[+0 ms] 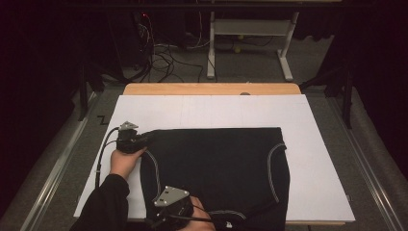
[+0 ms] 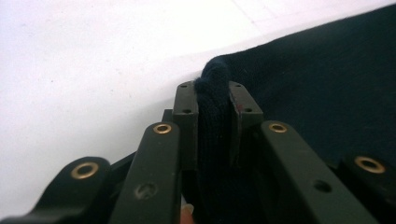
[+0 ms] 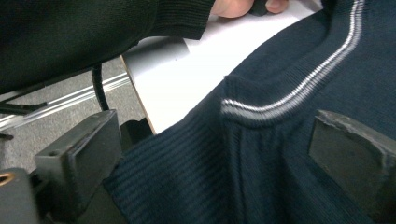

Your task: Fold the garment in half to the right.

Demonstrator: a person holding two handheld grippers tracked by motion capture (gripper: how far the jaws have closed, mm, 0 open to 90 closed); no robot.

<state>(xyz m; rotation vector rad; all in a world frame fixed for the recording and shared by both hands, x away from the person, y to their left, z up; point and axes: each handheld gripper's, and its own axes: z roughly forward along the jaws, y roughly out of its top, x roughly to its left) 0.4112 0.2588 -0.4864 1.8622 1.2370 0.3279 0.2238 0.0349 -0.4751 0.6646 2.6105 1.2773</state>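
Left gripper view, sweater (image 2: 327,79) corner pinched in left tool (image 2: 212,100)

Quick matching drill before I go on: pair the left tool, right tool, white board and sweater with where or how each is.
1 left tool
2 right tool
3 white board
4 sweater

a lies spread on the board
b open around the ribbed edge
c pinching a fold of knit
d covers the wooden table

Pairs: 1-c, 2-b, 3-d, 4-a
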